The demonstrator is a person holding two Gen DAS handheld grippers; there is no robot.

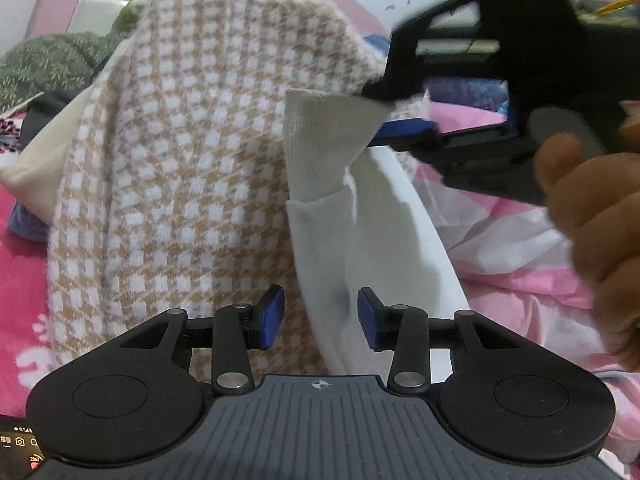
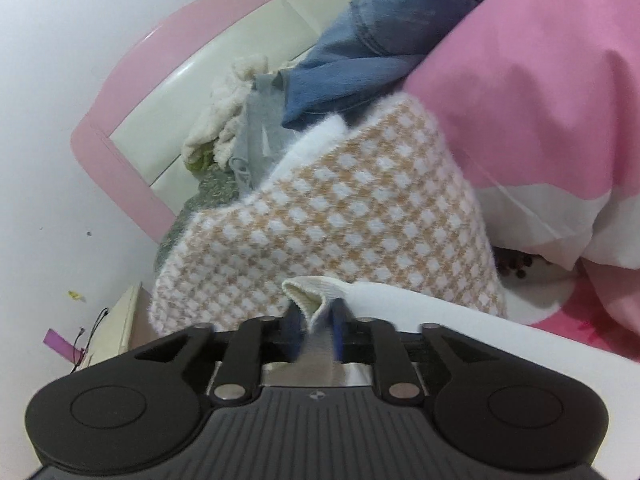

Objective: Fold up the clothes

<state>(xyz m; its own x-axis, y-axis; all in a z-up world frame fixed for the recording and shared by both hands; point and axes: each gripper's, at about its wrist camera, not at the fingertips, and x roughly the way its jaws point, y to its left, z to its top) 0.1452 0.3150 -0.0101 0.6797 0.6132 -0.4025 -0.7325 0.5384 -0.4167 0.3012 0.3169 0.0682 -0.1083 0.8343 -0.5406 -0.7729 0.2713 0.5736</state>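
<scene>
We are pinching the ribbed cream sleeve cuff [image 1: 324, 136] in our right tongs [image 1: 394, 120], seemingly firmly, while our left tongs [image 1: 320, 318] are gaping around the white sleeve [image 1: 360, 248].

A home bedroom: a pink padded headboard [image 2: 132, 120] at upper left, pink bedding [image 2: 552, 92], clothes heaped on the bed.

Left wrist view: close above the tan-and-white checked fuzzy knit garment [image 1: 172, 168], looking forward and down.
Right wrist view: close, facing the pink-framed headboard [image 2: 120, 92].
Shared: the knit and the white ribbed cuff [image 1: 324, 140].
</scene>
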